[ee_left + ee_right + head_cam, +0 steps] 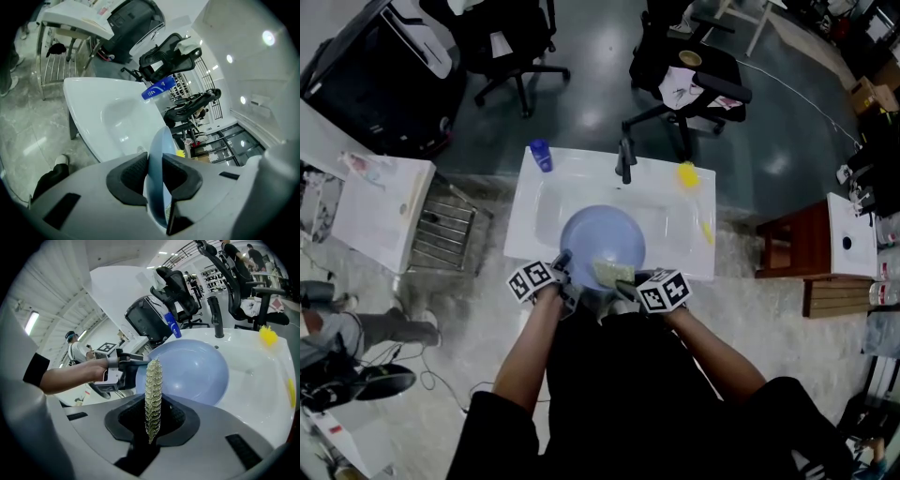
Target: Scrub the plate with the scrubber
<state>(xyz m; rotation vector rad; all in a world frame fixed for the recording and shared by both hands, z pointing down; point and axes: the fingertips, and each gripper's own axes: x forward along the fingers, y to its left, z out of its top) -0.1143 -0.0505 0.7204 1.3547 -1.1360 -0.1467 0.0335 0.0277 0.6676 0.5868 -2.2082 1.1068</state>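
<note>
A pale blue plate [602, 242] is held over the white sink [684, 211], tilted up at its near edge. My left gripper [562, 267] is shut on the plate's near left rim [157, 154], which runs edge-on between the pads. My right gripper [614, 277] is shut on a greenish-yellow mesh scrubber [612, 273], which stands upright between the pads [153, 394]. The scrubber sits at the plate's near rim [187, 371]. In the right gripper view the left gripper [140, 363] grips the plate at its left edge.
A black tap [625, 157] stands at the sink's back. A blue bottle [541, 155] is on the back left corner and a yellow brush [688, 174] on the right. A metal rack [441, 225] is at the left, office chairs [694, 80] behind, and a wooden stool [792, 244] at the right.
</note>
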